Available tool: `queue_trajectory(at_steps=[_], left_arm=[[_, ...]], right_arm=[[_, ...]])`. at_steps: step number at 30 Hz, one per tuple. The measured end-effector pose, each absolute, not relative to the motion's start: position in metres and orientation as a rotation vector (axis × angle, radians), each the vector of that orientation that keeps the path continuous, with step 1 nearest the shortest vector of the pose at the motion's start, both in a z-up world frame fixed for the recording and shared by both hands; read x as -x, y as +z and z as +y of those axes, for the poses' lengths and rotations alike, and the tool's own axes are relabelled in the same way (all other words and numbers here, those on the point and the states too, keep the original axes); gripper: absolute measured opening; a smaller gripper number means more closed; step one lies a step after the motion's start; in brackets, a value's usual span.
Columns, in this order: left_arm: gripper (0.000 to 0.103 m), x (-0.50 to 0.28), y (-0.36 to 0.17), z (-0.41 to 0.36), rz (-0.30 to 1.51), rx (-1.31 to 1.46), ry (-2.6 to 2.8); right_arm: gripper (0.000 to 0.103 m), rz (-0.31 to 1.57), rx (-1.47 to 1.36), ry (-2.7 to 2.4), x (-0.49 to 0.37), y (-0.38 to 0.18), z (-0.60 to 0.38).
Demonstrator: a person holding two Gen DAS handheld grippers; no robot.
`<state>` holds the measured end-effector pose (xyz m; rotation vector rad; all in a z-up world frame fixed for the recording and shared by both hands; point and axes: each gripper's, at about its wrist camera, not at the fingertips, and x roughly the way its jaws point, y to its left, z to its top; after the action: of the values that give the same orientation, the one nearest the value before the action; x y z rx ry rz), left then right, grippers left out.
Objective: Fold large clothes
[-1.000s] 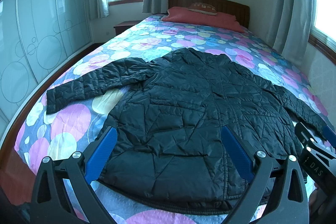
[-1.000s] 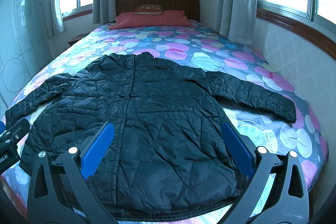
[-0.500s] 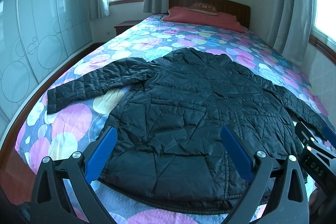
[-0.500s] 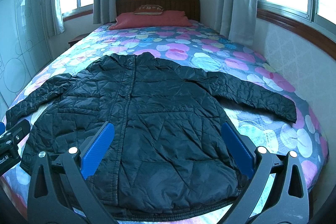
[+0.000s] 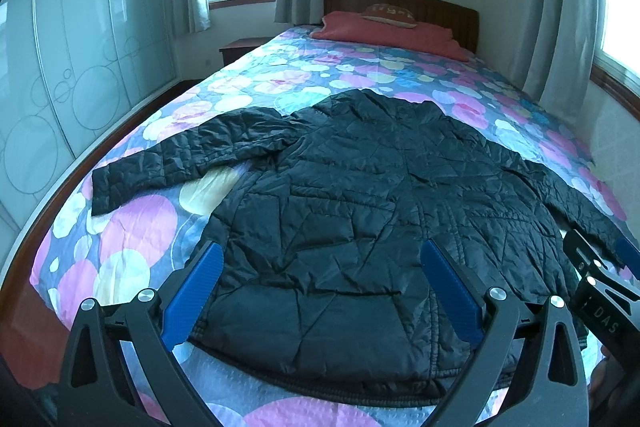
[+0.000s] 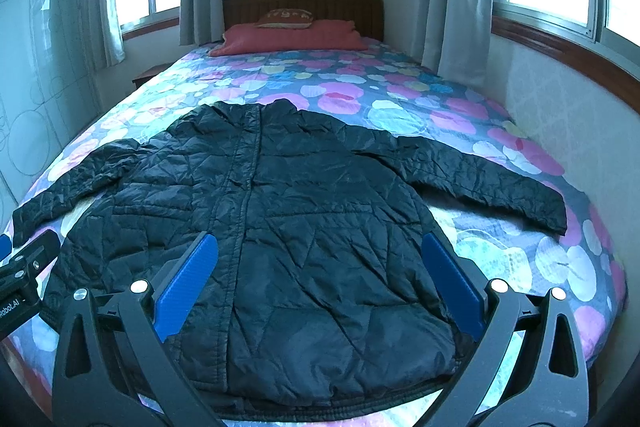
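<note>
While no fold has yet been made, the black quilted jacket (image 5: 360, 211) lies spread face up on the bed (image 5: 132, 227), just ahead of both grippers, hem nearest, collar farthest, zip running away from the fingers. Left gripper (image 5: 320, 283): jaws wide apart, holding nothing, poised above the hem on the jacket's left half. Right gripper (image 6: 320, 279): likewise spread wide and empty, above the hem on the right half. Left sleeve (image 5: 176, 159): stretched out ahead and to the left of the left gripper. Right sleeve (image 6: 488, 179): stretched out ahead and to the right of the right gripper. Step in hand, by judgement: the start, approach before the first grasp. Next move probably calls for each gripper to reach out to a sleeve or side edge, close on it and carry it across the body toward the zip. Pillow (image 6: 290, 17), far ahead at the headboard: carries lettering, too small to read. Writing: "DAS" on the right gripper's body as seen from the left camera; a partly cut label on the left gripper's body in the right camera, not legible in full.
</note>
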<state>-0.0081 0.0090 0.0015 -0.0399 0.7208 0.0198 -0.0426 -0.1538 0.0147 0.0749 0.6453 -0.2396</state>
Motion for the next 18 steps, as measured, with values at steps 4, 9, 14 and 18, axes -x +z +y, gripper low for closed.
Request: queue_trajectory(at_steps=[4,9,14,18], left_arm=[[0.098,0.007,0.0006,0.0122,0.725,0.049,0.025],[0.098,0.0063,0.0001,0.013,0.725,0.049,0.027],[0.098,0.0056,0.0,0.0142,0.727,0.049,0.03],[0.098,0.0054,0.0008,0.0106,0.729,0.047,0.031]], right_arm=[[0.101,0.653,-0.079,-0.232,0.0411,0.0112,-0.1523],[0.101,0.649,-0.08,-0.229,0.0432,0.0108,-0.1557],[0.101,0.65,-0.078,-0.229,0.0437,0.011,-0.1553],[0.101,0.648,-0.078,-0.229,0.0436,0.0112,-0.1554]])
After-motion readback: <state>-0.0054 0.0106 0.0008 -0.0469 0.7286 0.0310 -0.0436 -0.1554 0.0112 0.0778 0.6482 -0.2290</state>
